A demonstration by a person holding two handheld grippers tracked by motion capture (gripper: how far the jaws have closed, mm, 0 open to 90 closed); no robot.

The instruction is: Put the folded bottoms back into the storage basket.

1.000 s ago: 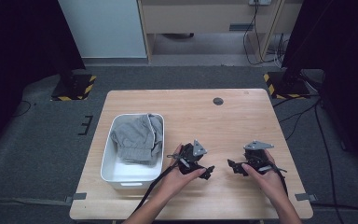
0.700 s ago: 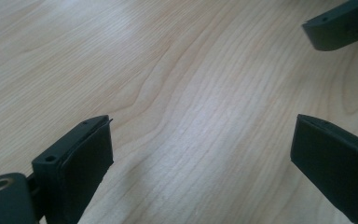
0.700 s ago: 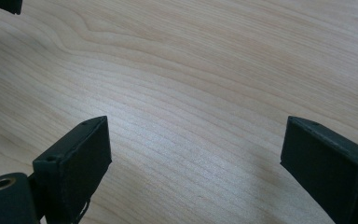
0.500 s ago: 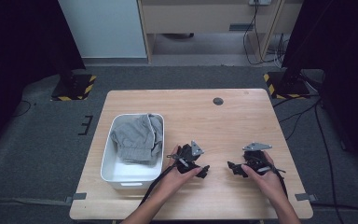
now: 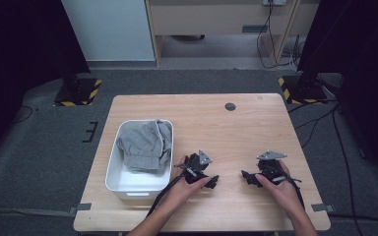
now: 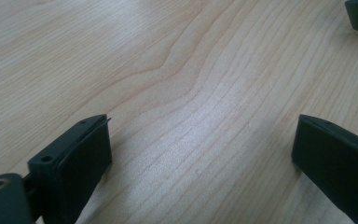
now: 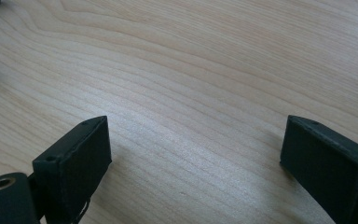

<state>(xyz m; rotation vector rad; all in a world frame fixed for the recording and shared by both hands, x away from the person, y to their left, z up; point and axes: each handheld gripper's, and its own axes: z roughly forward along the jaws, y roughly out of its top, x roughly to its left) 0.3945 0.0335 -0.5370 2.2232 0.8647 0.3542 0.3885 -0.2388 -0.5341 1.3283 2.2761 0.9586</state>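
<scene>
Both tongs rest low over the near part of the light wooden bench (image 5: 236, 132), one in each of the person's hands, facing each other across a bare strip of wood.

Left tongs (image 5: 211, 181): black, two-jaw, with a grey three-cornered plate on top. Held just right of the white rectangular plastic bin (image 5: 115, 179), near its front right corner but not touching it. In the left gripper view the left tongs (image 6: 200, 154) have their jaws spread wide, with bare wood grain between them and nothing gripped. A dark jaw tip of the other tool shows at the top right corner of that view.

Right tongs (image 5: 246, 176): same build, grey plate on top, cable trailing back along the person's right hand (image 5: 280, 189). In the right gripper view the right tongs (image 7: 196, 149) are also spread wide, with bare bench between the jaws and nothing gripped.

Nearest item: crumpled grey cloth garment (image 5: 145, 146). It lies inside the white bin, bunched toward the far end and the right wall, with part of it riding up to the far right rim. The near end of the bin floor is bare white. The cloth is apart from both tongs; the left tongs are the closer pair.

The left hand (image 5: 187, 184) grips its tool from behind, forearm entering from the bottom edge of the high view.

Other: small dark round disc (image 5: 230, 106) set in the bench top near the far edge, well apart from the bin and both tools.
</scene>
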